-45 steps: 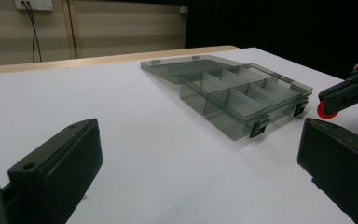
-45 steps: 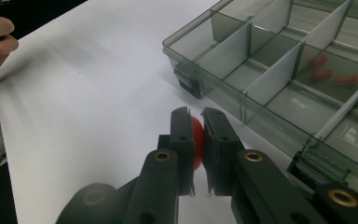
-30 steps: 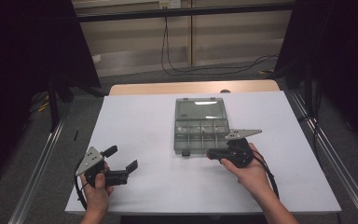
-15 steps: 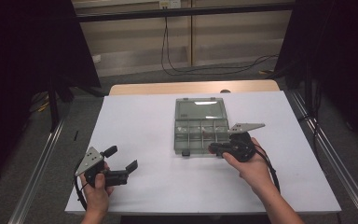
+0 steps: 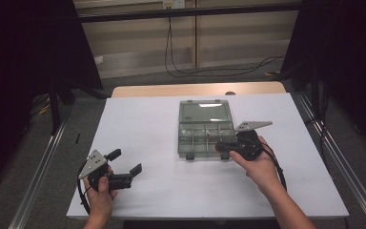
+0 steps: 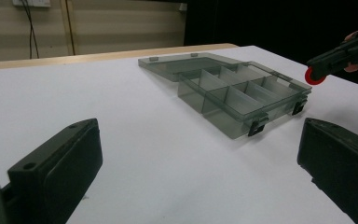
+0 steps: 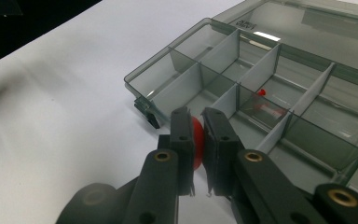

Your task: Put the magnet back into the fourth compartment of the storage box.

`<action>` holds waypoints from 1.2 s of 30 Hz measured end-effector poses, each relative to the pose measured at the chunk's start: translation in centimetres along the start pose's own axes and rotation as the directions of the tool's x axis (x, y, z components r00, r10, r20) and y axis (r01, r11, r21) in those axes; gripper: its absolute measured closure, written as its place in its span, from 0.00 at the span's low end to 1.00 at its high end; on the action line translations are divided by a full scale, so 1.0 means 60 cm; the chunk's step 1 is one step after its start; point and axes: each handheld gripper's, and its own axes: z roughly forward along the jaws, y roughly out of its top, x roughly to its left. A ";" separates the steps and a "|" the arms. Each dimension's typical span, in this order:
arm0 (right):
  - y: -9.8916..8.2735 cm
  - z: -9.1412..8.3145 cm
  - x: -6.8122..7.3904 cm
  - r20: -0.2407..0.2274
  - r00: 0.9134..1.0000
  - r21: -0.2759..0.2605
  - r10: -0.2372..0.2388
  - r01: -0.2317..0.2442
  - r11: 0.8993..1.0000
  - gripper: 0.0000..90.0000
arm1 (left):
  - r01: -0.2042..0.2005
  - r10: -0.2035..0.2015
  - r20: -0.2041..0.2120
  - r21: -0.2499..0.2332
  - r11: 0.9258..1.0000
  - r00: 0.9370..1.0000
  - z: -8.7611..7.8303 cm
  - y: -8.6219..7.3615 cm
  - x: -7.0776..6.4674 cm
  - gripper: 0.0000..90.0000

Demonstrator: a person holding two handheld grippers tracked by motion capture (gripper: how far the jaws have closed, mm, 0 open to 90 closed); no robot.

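A clear grey compartment box [image 5: 186, 138] lies open mid-table, its lid [image 5: 206, 110] flat behind it. My right gripper [image 5: 220, 147] hovers at the box's front right corner, shut on a small red disc [image 7: 196, 140]. The left gripper view shows that disc [image 6: 315, 77] too, just above the box's rim [image 6: 242, 119]. A small red bit [image 7: 262, 92] sits inside one middle compartment. My left gripper [image 5: 125, 162] rests near the front left of the table, open with nothing between its jaws, well apart from the box.
A white sheet [image 5: 143, 124] covers the table, with a wooden strip [image 5: 147, 89] along the far edge. Metal rails [image 5: 329, 152] run down both sides. Black latches [image 6: 257, 126] stick out from the box's front wall.
The right gripper has edged slightly toward the box's front edge with the red disc still in it. The left gripper has stayed put.
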 end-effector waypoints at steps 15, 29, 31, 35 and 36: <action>0.016 0.003 -0.018 0.023 1.000 -0.006 0.009 -0.008 1.000 0.93 | 0.004 -0.004 0.003 0.005 1.000 1.000 0.006 -0.001 -0.002 0.00; 0.024 0.008 -0.043 0.051 0.999 -0.020 0.020 -0.019 1.000 0.93 | 0.000 0.000 -0.001 0.009 1.000 1.000 0.008 0.000 -0.006 0.00; 0.024 0.009 -0.047 0.054 0.998 -0.017 0.027 -0.026 0.999 0.93 | 0.001 -0.001 0.003 0.008 1.000 1.000 0.009 0.000 -0.006 0.00; 0.023 0.013 -0.059 0.048 0.998 -0.030 0.048 -0.046 0.998 0.93 | 0.000 0.000 0.000 0.010 1.000 1.000 0.010 -0.002 -0.006 0.00; 0.023 0.014 -0.062 0.051 0.997 -0.032 0.051 -0.050 0.998 0.93 | 0.000 0.000 0.000 0.011 1.000 1.000 0.010 -0.001 -0.007 0.00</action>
